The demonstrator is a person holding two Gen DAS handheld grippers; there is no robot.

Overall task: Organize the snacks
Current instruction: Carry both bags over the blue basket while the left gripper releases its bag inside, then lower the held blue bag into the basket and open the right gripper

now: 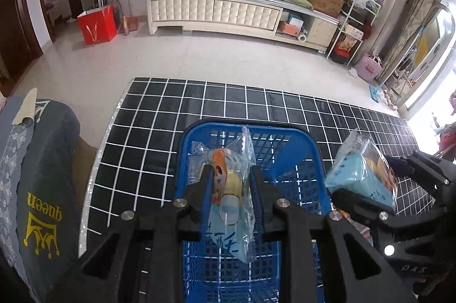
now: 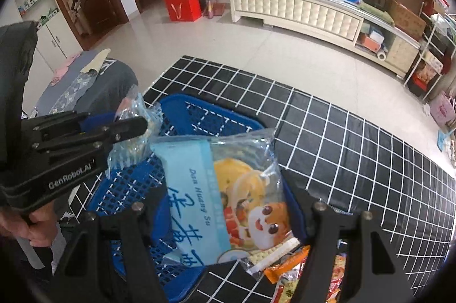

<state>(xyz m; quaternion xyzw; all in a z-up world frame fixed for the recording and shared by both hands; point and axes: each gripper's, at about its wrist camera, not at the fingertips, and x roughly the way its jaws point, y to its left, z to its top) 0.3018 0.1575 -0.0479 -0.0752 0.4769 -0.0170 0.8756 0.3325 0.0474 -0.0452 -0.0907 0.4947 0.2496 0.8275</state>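
Our left tongs (image 1: pixel 230 183) clench a clear snack packet (image 1: pixel 228 189) upright over the blue basket (image 1: pixel 307 157), which sits on the black grid tabletop (image 1: pixel 159 115). Our right tongs (image 2: pixel 228 217) grip a larger blue snack bag (image 2: pixel 216 189) over the basket's edge; more snacks (image 2: pixel 287 271) lie beside it.

Right gripper (image 2: pixel 228 206) gripping snack packet (image 2: pixel 228 194), blue basket (image 2: pixel 211 118)

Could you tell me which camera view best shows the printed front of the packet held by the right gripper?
The right wrist view: the packet faces the camera, with its cartoon tiger and lettering clear. The left wrist view shows it only small and angled, clamped in the right gripper.
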